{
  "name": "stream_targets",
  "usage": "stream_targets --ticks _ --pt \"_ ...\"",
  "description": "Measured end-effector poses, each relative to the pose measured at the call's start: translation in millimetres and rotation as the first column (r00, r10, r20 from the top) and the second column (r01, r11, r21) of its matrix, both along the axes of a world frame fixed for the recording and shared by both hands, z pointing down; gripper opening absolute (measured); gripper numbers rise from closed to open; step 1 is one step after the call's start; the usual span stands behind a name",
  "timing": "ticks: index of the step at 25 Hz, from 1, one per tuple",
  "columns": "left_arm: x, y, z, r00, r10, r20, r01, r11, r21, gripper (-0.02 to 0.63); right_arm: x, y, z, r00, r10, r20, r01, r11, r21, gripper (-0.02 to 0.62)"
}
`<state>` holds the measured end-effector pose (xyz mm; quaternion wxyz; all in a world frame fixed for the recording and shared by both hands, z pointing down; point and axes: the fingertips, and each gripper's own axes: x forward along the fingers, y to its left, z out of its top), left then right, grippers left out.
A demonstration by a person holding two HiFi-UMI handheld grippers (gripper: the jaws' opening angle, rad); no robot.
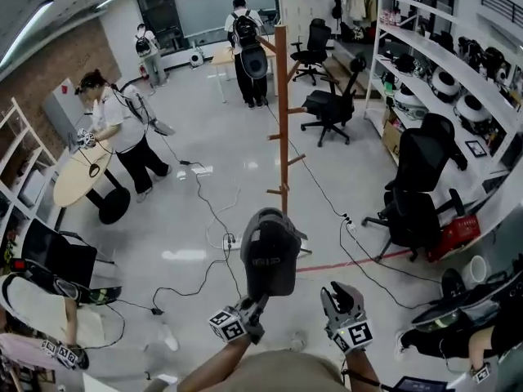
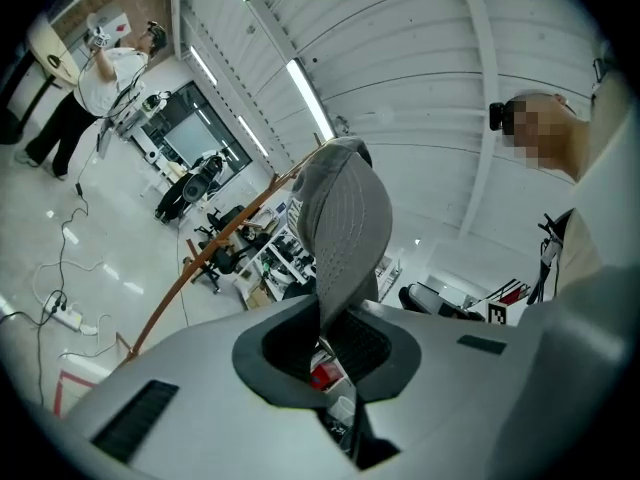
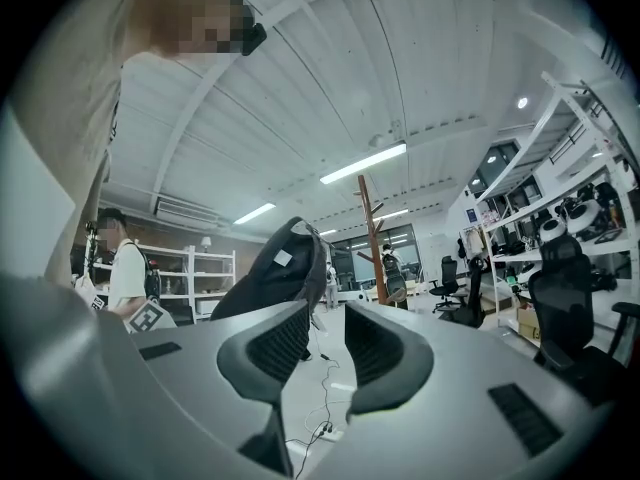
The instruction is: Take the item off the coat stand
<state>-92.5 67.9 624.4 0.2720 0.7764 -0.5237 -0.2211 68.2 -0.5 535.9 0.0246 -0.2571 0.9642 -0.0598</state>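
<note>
A dark grey cap [image 1: 270,253] hangs in the air, clear of the wooden coat stand [image 1: 282,113], which stands bare behind it. My left gripper [image 1: 256,307] is shut on the cap's lower edge. In the left gripper view the cap [image 2: 342,208] rises from between the pads of my left gripper [image 2: 326,353], with the coat stand [image 2: 215,253] far off to the left. My right gripper [image 1: 341,299] is just right of the cap, apart from it. In its own view my right gripper [image 3: 325,346] is open with nothing between the pads; the cap [image 3: 275,280] is to the left and the coat stand [image 3: 373,236] is beyond.
Cables and a power strip [image 1: 231,241] lie on the floor near the stand's base. Black office chairs [image 1: 413,211] and white shelves [image 1: 458,72] line the right side. A person [image 1: 122,133] stands by a round table [image 1: 82,174] at the left, and others stand further back.
</note>
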Motion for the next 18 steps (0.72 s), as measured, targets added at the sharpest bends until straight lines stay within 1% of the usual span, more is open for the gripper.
stream_targets --ticks 7,13,16,18 --pt "19.0 -2.4 7.2 0.999 -0.034 -0.003 0.034 0.999 -0.003 0.034 23.8 -15.5 11.3 1.0 -0.009 -0.009 0.009 1.0 -0.008 0.097" --pt "27.4 -10.6 5.6 0.999 -0.034 0.005 0.034 0.999 -0.024 0.034 34.9 -25.5 12.0 1.0 0.0 0.004 0.0 1.0 -0.014 0.097" --pt "33.4 -19.5 2.4 0.999 -0.029 0.018 0.029 1.0 -0.011 0.034 43.5 -32.7 15.2 1.0 0.007 0.011 -0.007 1.0 -0.021 0.097" --pt "31.2 -20.8 -1.2 0.999 -0.028 0.027 0.029 1.0 -0.006 0.034 42.8 -34.9 14.6 1.0 0.012 0.019 -0.011 1.0 -0.028 0.097"
